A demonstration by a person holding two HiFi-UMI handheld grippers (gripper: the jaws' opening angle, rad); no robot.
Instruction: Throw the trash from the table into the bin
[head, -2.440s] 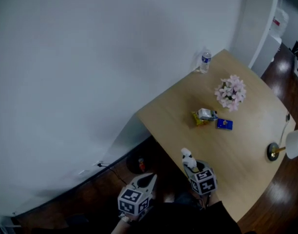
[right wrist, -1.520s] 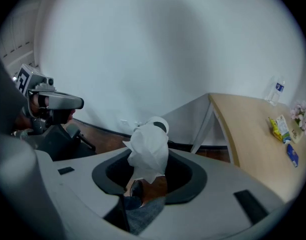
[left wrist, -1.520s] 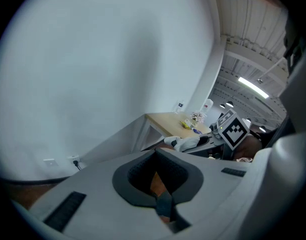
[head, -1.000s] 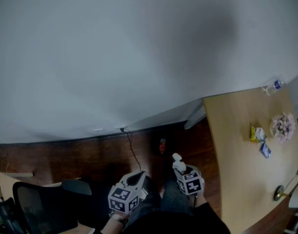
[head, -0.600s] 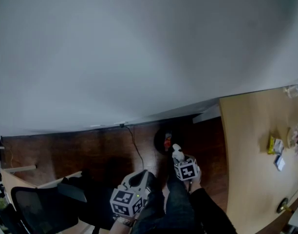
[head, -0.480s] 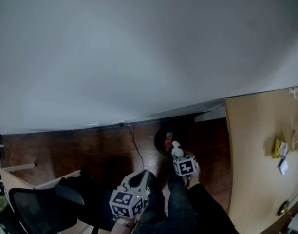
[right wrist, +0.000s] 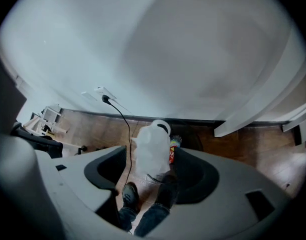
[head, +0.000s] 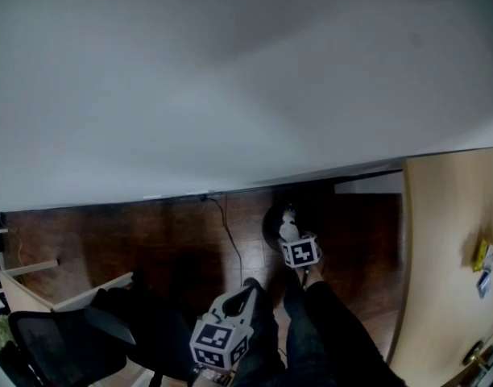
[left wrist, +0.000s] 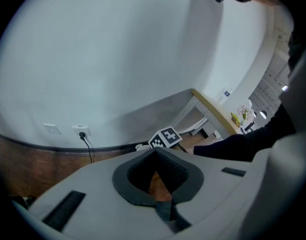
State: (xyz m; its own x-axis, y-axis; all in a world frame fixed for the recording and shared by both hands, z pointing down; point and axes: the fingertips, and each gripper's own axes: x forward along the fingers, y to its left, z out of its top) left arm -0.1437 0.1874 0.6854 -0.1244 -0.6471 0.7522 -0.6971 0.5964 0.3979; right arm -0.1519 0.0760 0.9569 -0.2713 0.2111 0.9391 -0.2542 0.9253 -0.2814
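Right gripper view: white trash between spread jaws, above the bin

Low in the frame, the right gripper (right wrist: 152, 170) has just been opening its jaws. The crumpled white trash (right wrist: 153, 144) sits between them, clear of the left pad, and the dark bin (right wrist: 197, 140) is just right of it at centre. The left gripper (left wrist: 155, 153), lower centre of its own view, is closed and empty.

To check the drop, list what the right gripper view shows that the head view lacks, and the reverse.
Only the right gripper view: the person's shoe below the jaws. Only the head view: the table with a yellow packet, and the left gripper. Both: the right gripper, its jaws just opening and apart, white trash between them, the dark bin beyond, and the cable.
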